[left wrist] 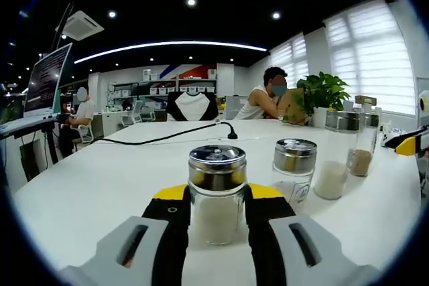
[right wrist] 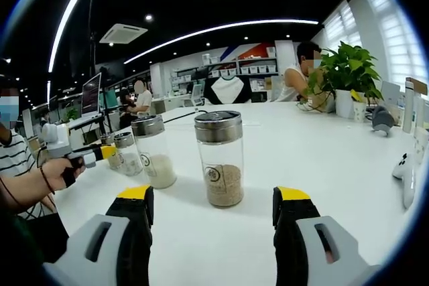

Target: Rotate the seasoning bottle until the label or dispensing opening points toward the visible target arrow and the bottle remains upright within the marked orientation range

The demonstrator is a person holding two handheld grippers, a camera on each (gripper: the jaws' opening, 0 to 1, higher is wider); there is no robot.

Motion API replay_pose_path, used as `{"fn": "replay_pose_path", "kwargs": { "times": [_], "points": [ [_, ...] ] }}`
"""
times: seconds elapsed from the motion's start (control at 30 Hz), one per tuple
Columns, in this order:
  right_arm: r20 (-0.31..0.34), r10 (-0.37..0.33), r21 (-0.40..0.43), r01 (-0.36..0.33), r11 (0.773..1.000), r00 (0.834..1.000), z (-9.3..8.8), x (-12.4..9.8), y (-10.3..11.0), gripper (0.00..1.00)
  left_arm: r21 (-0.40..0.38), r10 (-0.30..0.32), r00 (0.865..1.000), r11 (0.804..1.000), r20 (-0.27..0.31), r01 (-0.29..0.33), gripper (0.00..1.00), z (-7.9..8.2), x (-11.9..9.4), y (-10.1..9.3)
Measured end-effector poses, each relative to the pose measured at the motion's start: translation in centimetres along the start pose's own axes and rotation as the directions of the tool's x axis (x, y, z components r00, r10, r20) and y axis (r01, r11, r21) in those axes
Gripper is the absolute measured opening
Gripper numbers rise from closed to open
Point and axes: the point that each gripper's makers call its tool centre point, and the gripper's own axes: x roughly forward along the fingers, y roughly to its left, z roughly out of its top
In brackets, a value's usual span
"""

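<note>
A clear seasoning bottle [left wrist: 216,195] with a metal shaker lid and pale grains stands upright on the white table [left wrist: 87,185]. My left gripper [left wrist: 216,199] is shut on it, its yellow-tipped jaws pressing both sides. The right gripper view shows that left gripper [right wrist: 100,154] at a small bottle [right wrist: 126,155] on the far left. My right gripper [right wrist: 214,209] is open. A bottle of brown grains [right wrist: 220,159] with a round label facing me stands upright just beyond its jaws, untouched. Between the two bottles stands a bottle of white grains [right wrist: 155,152].
Other bottles [left wrist: 293,169] [left wrist: 338,155] [left wrist: 365,145] stand right of the held one. The right gripper's tip [left wrist: 409,142] pokes in at the right edge. A black cable [left wrist: 167,137] crosses the far table. A potted plant [right wrist: 348,72] and seated people are behind.
</note>
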Motion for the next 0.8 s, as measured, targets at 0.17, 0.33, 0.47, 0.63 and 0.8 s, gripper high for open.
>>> {"fn": "replay_pose_path", "kwargs": {
  "times": [0.17, 0.33, 0.47, 0.63, 0.8],
  "points": [
    [-0.001, 0.006, -0.001, -0.006, 1.0, 1.0, -0.08, 0.09, 0.18, 0.74, 0.0, -0.028, 1.0, 1.0, 0.0, 0.028, 0.33, -0.03, 0.04, -0.04],
    [0.003, -0.003, -0.004, 0.003, 1.0, 1.0, -0.11, 0.14, 0.13, 0.8, 0.0, -0.057, 0.998, 0.998, -0.001, 0.057, 0.33, -0.1, 0.13, -0.09],
    [0.001, -0.004, 0.001, 0.004, 1.0, 1.0, -0.33, 0.11, 0.04, 0.81, 0.003, -0.092, 0.996, 0.996, 0.004, 0.092, 0.33, -0.18, 0.16, -0.16],
    [0.001, -0.005, -0.007, 0.005, 1.0, 1.0, -0.4, 0.02, 0.11, 0.83, 0.005, -0.132, 0.991, 0.991, 0.003, 0.132, 0.33, -0.22, 0.15, -0.28],
    [0.006, -0.002, -0.01, 0.002, 1.0, 1.0, -0.26, 0.0, 0.23, 0.83, 0.009, -0.17, 0.985, 0.985, 0.003, 0.17, 0.33, -0.28, 0.18, -0.43]
  ]
}}
